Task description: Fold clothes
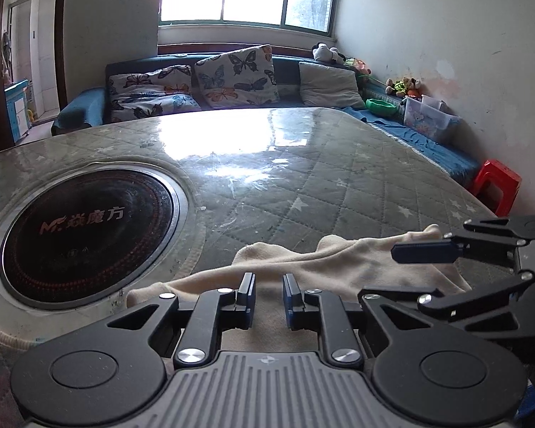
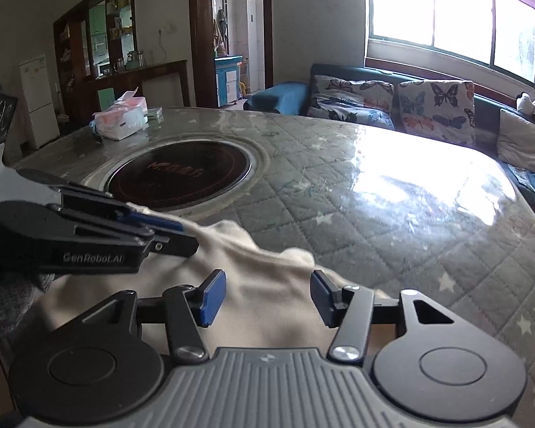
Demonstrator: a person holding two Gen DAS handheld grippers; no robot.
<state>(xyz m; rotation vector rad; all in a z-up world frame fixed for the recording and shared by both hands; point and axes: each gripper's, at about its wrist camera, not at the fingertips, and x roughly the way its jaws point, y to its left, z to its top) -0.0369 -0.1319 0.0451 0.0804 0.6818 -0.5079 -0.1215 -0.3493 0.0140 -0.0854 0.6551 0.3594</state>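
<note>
A tissue pack (image 2: 119, 121) and a cabinet (image 2: 100, 42) are shown only in the right wrist view, a red stool (image 1: 495, 185) only in the left. A cream garment (image 1: 339, 267), rumpled and bunched, is spread at the near edge of the quilted table (image 1: 303, 178). The left gripper (image 1: 269, 297) is held narrowly parted over it, gripping nothing; the right gripper (image 2: 267, 296) is spread wide above the cloth.
</note>
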